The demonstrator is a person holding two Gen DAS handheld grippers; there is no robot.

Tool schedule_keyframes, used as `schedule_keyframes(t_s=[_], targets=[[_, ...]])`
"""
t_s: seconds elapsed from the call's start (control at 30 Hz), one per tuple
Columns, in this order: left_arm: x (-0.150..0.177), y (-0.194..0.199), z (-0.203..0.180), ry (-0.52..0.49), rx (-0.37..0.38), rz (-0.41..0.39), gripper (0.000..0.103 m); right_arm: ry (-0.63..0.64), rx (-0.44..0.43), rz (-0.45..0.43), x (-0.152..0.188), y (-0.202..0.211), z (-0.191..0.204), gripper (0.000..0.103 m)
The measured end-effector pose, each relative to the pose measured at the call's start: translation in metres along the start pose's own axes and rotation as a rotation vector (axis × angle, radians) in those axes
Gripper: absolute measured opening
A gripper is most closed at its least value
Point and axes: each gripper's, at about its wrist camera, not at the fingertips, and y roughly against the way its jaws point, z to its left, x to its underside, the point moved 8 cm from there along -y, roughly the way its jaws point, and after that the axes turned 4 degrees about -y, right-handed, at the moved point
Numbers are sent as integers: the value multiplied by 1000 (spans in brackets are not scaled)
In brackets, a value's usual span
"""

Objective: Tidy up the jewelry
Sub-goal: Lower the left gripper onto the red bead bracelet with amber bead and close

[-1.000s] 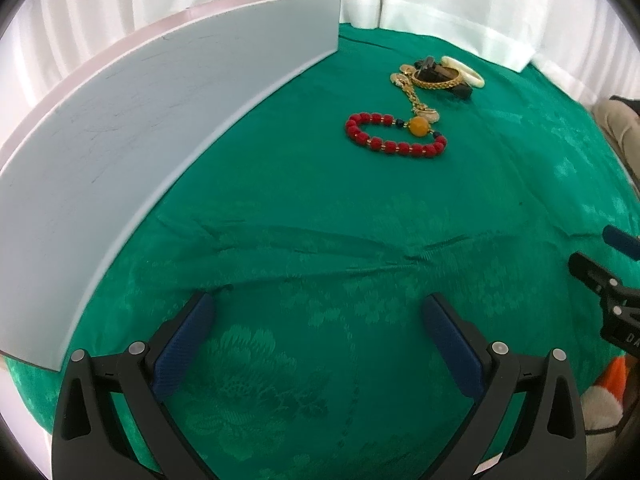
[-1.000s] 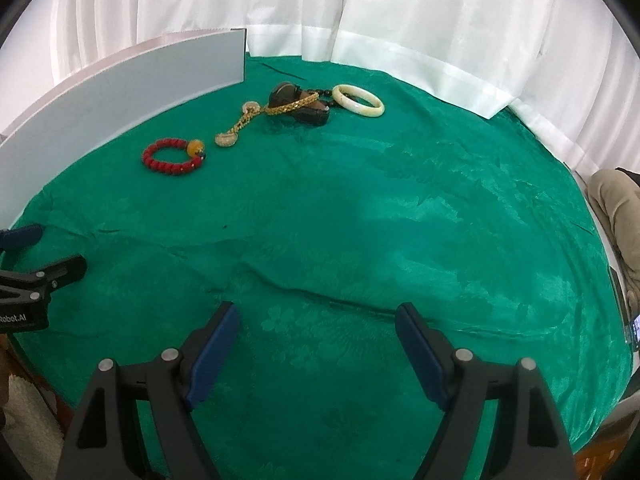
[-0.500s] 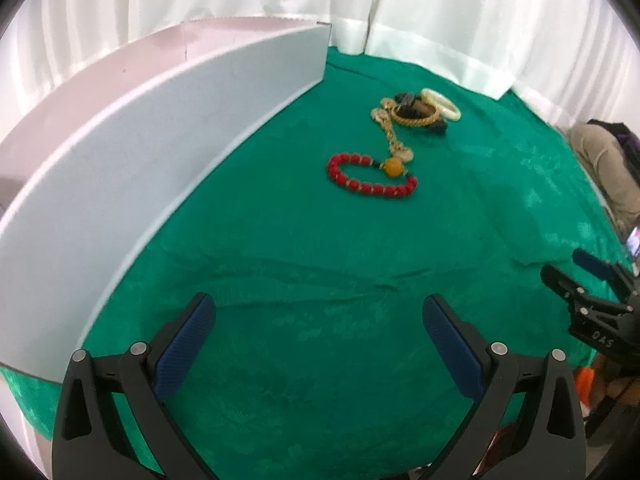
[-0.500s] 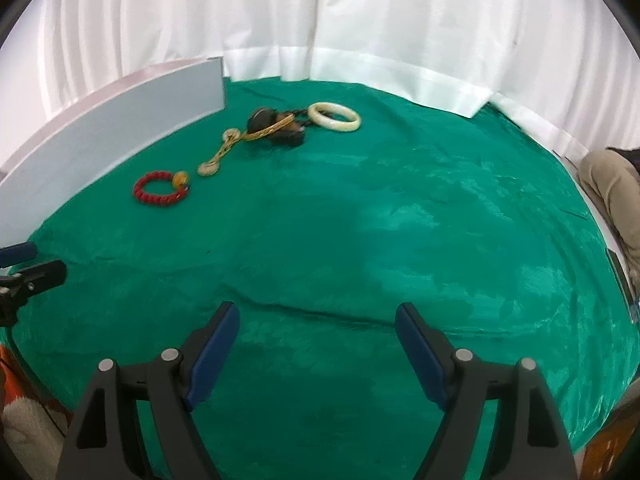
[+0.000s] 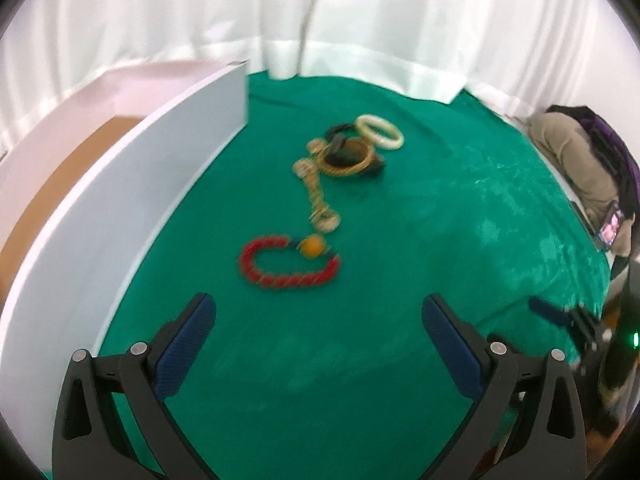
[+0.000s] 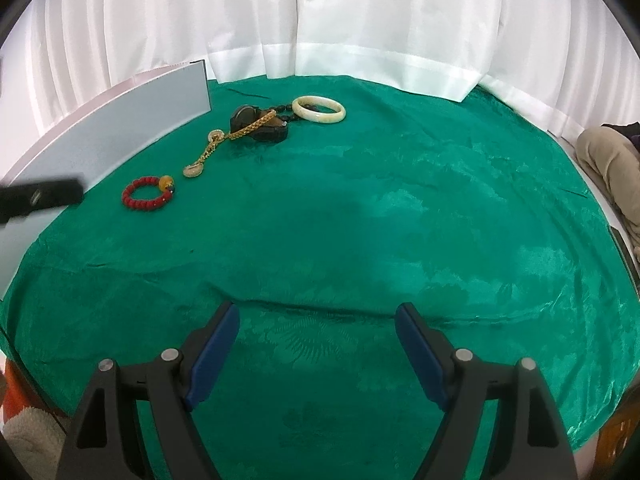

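A string of round red beads with one orange bead, a bracelet [image 5: 289, 262], lies flat on the green patterned cloth [image 5: 420, 240] near the tall white wall of an open box [image 5: 132, 216]. Just beyond it a braided gold chain [image 5: 318, 196] runs back to a small heap: a gold bangle over a dark brown lump [image 5: 348, 156], with a cream ring bangle [image 5: 379, 131] at the far end. Whether the chain's end touches the red beads cannot be told; this view is blurred.

The left gripper [image 5: 318, 322] hangs above the cloth, its blue-padded jaws spread wide with nothing between them, the red bracelet just ahead of the fingertips. The right gripper [image 6: 316, 322] is likewise spread and empty, over bare cloth well apart from the jewelry.

The left wrist view looks over the box wall to a brown floor inside, and catches the other gripper at its right edge. The right wrist view is sharper: the red bracelet [image 6: 148, 192] and chain [image 6: 208, 152] lie apart there, black beads show beside the cream bangle [image 6: 319, 109], and a dark bar crosses the left edge.
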Motion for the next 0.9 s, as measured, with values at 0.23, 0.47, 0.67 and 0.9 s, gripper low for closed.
schedule_keyframes(t_s=[0.23, 0.47, 0.67, 0.9], targets=[[-20, -64, -1, 54, -66, 74, 86, -2, -10, -19, -3, 4, -1, 82], [-9, -92, 6, 51, -193, 101, 49, -13, -20, -28, -4, 6, -4, 82], [-2, -80, 13, 90, -107, 97, 15, -37, -19, -23, -4, 6, -9, 82], [16, -61, 15, 92, 0, 114, 15, -35, -24, -27, -3, 9, -5, 82]])
